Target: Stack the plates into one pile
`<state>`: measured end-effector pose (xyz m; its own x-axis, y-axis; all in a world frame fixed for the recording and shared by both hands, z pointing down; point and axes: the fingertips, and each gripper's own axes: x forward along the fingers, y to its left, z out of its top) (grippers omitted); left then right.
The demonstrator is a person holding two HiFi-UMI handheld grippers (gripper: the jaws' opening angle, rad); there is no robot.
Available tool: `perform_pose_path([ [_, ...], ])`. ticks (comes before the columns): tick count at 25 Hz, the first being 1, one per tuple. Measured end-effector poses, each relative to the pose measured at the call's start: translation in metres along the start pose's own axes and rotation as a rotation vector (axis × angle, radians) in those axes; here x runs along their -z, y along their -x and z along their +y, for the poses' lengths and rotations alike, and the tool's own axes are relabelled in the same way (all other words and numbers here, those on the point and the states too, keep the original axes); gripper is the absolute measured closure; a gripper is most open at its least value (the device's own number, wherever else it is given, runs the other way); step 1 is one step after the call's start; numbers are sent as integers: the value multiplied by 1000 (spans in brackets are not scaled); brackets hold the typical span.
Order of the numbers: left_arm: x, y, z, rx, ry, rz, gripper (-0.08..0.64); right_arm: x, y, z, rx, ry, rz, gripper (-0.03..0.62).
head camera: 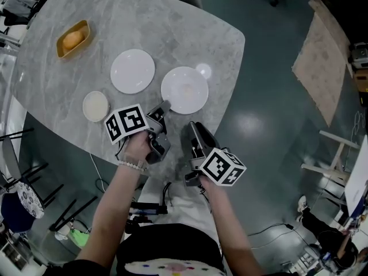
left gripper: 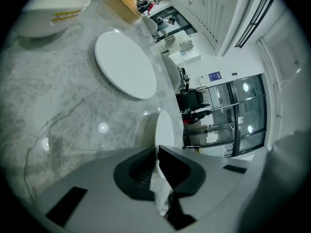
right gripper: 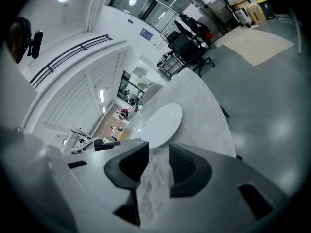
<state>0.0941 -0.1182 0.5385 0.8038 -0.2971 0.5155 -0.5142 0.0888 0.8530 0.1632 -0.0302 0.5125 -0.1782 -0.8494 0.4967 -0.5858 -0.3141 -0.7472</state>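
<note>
Two white plates lie on the grey marble table (head camera: 172, 22). The left plate (head camera: 133, 71) (left gripper: 125, 64) lies flat and free. The right plate (head camera: 184, 89) has its near-left rim between the jaws of my left gripper (head camera: 165, 104) (left gripper: 157, 149), which is shut on it; in the left gripper view that plate (left gripper: 164, 127) shows edge-on, running away from the jaws. My right gripper (head camera: 192, 125) (right gripper: 158, 152) hovers open at the table's near edge, just short of the same plate (right gripper: 160, 123), with only tabletop showing between its fingers.
A small white bowl (head camera: 95, 106) (left gripper: 48, 8) stands left of the left gripper. A yellow tray (head camera: 73, 38) with an orange thing in it sits at the far left. The table edge runs right under both grippers; chairs and floor lie beyond.
</note>
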Motion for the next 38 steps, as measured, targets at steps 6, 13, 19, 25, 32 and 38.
perform_pose_path([
  [6,-3,2,-10,22,-20,-7,534,8,-20,7,-49,-90,15,436],
  [13,-2,3,-17,43,-25,-5,537,7,-42,18,-109,-186,16,414],
  [19,-1,2,-17,44,-34,2,537,4,-53,11,-92,-238,0,416],
  [25,-2,2,-17,43,-61,1,535,3,-53,8,-67,-223,-4,451],
  [32,0,5,-18,32,-106,-13,532,1,-50,10,-65,-159,11,462],
  [38,-1,10,-21,31,-120,-41,529,-5,-50,15,-67,-77,38,470],
])
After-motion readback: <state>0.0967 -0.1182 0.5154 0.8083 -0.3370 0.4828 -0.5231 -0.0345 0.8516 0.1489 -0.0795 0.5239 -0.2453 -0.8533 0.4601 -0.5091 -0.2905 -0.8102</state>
